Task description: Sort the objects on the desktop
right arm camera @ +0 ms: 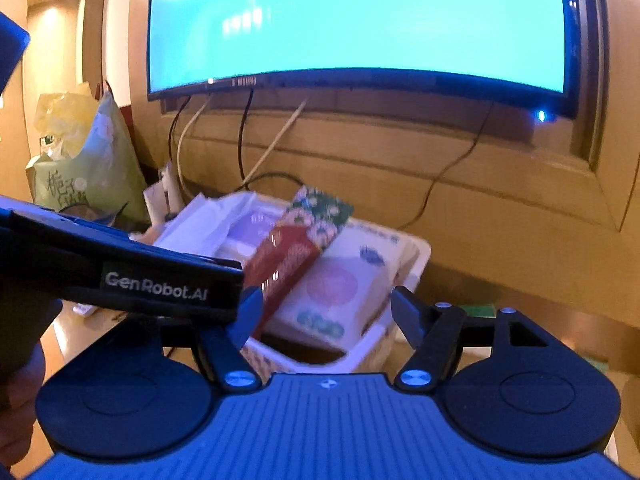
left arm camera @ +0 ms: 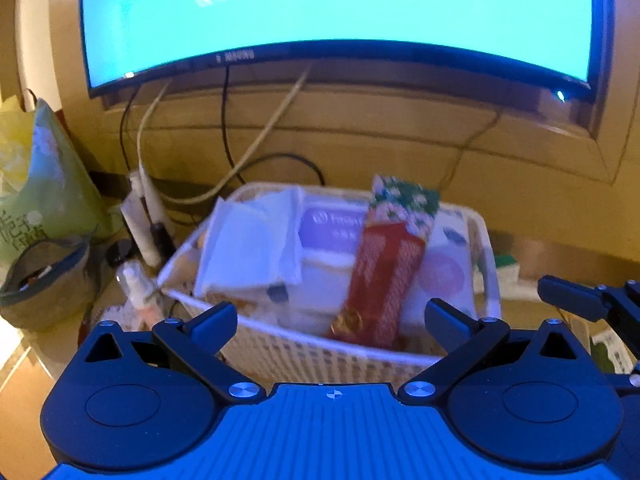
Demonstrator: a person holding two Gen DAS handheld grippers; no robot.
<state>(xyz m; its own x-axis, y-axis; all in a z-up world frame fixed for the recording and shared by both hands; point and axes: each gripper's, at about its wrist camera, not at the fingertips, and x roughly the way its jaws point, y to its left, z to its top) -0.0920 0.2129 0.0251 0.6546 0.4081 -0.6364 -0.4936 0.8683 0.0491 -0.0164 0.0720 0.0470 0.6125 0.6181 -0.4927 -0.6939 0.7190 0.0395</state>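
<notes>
A white plastic basket (left arm camera: 320,354) (right arm camera: 416,256) sits on the desk under the monitor. It holds white tissue packs (left arm camera: 248,248) (right arm camera: 340,292), a purple-labelled pack (left arm camera: 332,228) and a long red and green box (left arm camera: 388,264) (right arm camera: 296,252) leaning across them. My left gripper (left arm camera: 332,316) is open just in front of the basket's near wall, nothing between its fingers. My right gripper (right arm camera: 326,310) is open too, over the basket's near right corner, empty. The left gripper's body (right arm camera: 120,272) crosses the right wrist view at the left.
A lit monitor (left arm camera: 336,12) (right arm camera: 360,20) hangs on the wooden wall with cables (left arm camera: 224,128) dangling behind the basket. At the left stand a green bag (left arm camera: 52,184) (right arm camera: 96,164), a grey pouch (left arm camera: 48,280) and small tubes and bottles (left arm camera: 140,216).
</notes>
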